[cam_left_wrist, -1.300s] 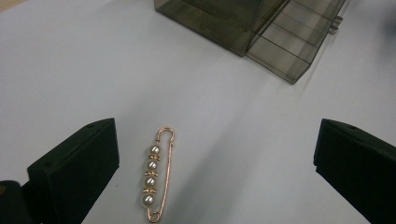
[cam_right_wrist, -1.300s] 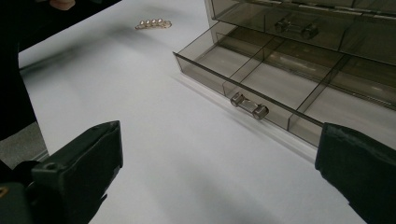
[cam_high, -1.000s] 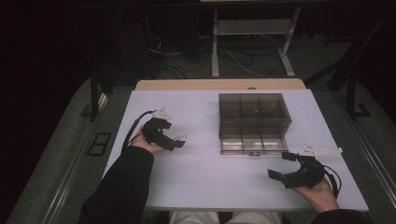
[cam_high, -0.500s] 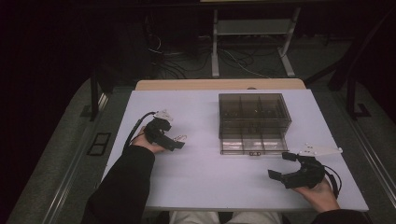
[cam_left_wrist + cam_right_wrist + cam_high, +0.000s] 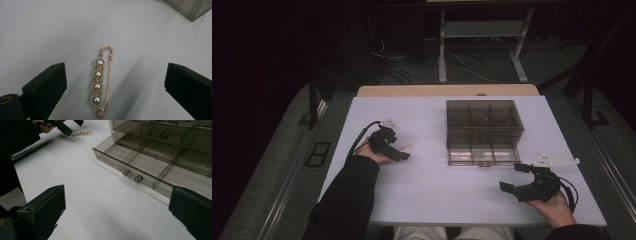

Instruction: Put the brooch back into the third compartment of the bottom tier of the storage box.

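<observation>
A gold safety pin (image 5: 101, 82) strung with several pearls lies flat on the white table (image 5: 437, 190). My left gripper (image 5: 116, 93) hangs low over it with one black jaw on each side, and neither jaw touches it. Those jaws have just been closing a little and still stand wide. From above, the left gripper (image 5: 398, 146) is at the table's left with the pin (image 5: 405, 148) at its tips. My right gripper (image 5: 514, 177) rests open near the front right, empty, facing a smoky clear drawer box (image 5: 484, 125). Its bottom drawer (image 5: 140, 162) is pulled out.
The open drawer has several compartments and a clear handle (image 5: 132, 175). In the right gripper view the pin (image 5: 82, 132) lies far off, beside the other hand's gripper. A dark sleeve (image 5: 347, 200) lies over the table's front left. Cables and a stand sit on the floor behind the table.
My left gripper has sunk closer to the table over the pin. The right hand, the pin and the drawer box have stayed put.
</observation>
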The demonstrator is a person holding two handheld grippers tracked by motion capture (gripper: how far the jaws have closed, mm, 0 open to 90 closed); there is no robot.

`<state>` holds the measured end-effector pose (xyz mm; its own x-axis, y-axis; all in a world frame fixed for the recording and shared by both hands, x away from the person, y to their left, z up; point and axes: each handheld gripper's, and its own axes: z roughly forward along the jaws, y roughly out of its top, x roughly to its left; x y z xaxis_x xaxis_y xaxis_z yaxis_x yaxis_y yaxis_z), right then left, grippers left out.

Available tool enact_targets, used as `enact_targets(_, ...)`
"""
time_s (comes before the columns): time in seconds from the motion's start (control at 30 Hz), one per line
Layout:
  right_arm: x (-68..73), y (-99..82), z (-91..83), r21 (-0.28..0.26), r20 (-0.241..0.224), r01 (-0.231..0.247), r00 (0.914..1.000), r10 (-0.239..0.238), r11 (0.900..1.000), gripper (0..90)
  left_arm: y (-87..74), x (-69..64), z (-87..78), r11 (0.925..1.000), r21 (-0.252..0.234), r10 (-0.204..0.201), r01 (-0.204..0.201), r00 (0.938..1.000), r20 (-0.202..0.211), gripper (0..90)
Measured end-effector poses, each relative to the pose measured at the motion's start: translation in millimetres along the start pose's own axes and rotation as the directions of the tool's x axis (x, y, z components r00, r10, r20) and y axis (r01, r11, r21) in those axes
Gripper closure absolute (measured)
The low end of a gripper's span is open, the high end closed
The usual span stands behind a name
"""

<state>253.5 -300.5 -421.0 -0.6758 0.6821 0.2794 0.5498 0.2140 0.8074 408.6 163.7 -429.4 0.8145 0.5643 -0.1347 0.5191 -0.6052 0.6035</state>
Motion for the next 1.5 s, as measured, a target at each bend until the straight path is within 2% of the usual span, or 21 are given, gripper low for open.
enact_targets(0.27, -0.2, -0.1, 0.0, 0.0, -0.002, -0.001, 1.0, 0.001, 1.0, 0.4, -0.7, 1.7, 1.5, 0.9999, 0.01, 0.002, -0.002, 1.0, 0.007, 15.6)
enact_targets(0.37, -0.3, -0.1, 0.0, -0.002, -0.004, -0.002, 1.0, 0.002, 1.0, 0.4, -0.8, 2.0, 1.3, 0.9996, 0.027, 0.006, -0.006, 1.0, -0.002, 20.2)
enact_targets(0.5, -0.5, -0.2, 0.0, -0.007, -0.005, -0.002, 1.0, 0.002, 1.0, 0.4, -1.0, 1.1, 1.9, 0.9996, 0.026, 0.013, -0.013, 0.9999, -0.008, 26.5)
enact_targets(0.93, -0.4, -0.2, -0.1, -0.005, -0.008, -0.001, 1.0, 0.001, 1.0, 0.4, -0.8, -0.2, 0.8, 0.999, 0.03, 0.037, -0.035, 0.9974, -0.062, 51.7)
enact_targets(1.13, -0.5, -0.1, -0.5, -0.006, -0.009, 0.0, 1.0, 0.0, 1.0, 0.3, -0.1, -2.7, 5.2, 0.9975, 0.049, 0.055, -0.051, 0.9951, -0.082, 59.2)
enact_targets(1.3, 0.0, -0.1, -1.0, 0.0, -0.005, 0.004, 1.0, -0.004, 1.0, 0.4, 1.2, -4.7, 5.9, 0.9956, 0.063, 0.077, -0.07, 0.9901, -0.117, 65.2)
enact_targets(1.5, -1.2, -0.3, -3.5, -0.01, -0.003, -0.003, 1.0, 0.003, 0.9999, 0.3, 2.1, -6.1, 6.6, 0.9952, 0.064, 0.08, -0.073, 0.9896, -0.119, 72.0)
